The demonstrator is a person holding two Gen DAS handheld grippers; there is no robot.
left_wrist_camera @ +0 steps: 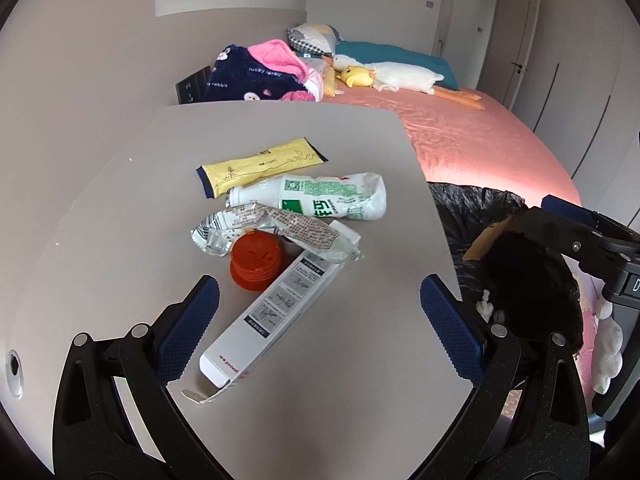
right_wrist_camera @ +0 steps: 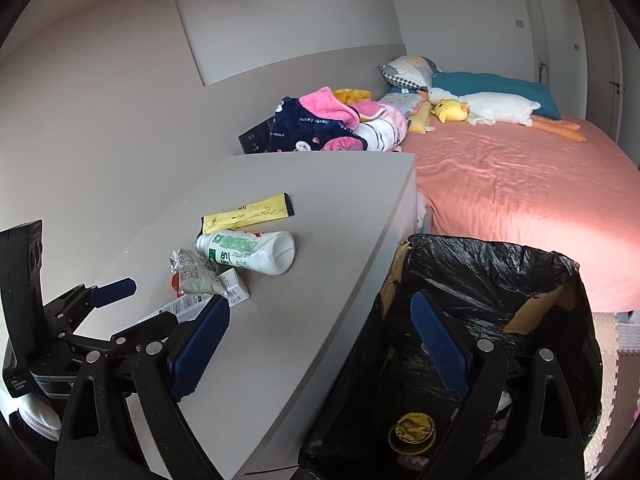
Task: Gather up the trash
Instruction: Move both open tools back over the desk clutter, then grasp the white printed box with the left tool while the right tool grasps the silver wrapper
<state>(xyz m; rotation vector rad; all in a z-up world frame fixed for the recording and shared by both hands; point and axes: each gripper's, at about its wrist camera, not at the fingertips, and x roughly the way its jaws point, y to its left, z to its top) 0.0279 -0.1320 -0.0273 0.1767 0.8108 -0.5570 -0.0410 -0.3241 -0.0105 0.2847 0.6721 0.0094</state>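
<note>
Trash lies on a grey table (left_wrist_camera: 120,208): a yellow wrapper (left_wrist_camera: 260,166), a crushed white bottle (left_wrist_camera: 320,196), a crumpled silver wrapper (left_wrist_camera: 276,230), an orange lid (left_wrist_camera: 256,260) and a white carton (left_wrist_camera: 276,312). My left gripper (left_wrist_camera: 320,308) is open and empty, just above the carton's near end. My right gripper (right_wrist_camera: 320,336) is open and empty, over the table's edge and the black-lined trash bin (right_wrist_camera: 500,280). A gold lid (right_wrist_camera: 414,432) lies in the bin. The bottle (right_wrist_camera: 248,250) and the yellow wrapper (right_wrist_camera: 248,216) also show in the right wrist view.
A bed with a pink sheet (right_wrist_camera: 520,200) stands beyond the table and bin, with folded blankets (right_wrist_camera: 328,124) and plush toys (right_wrist_camera: 488,110). A wall runs along the table's left side. The left gripper also shows at the left of the right wrist view (right_wrist_camera: 116,292).
</note>
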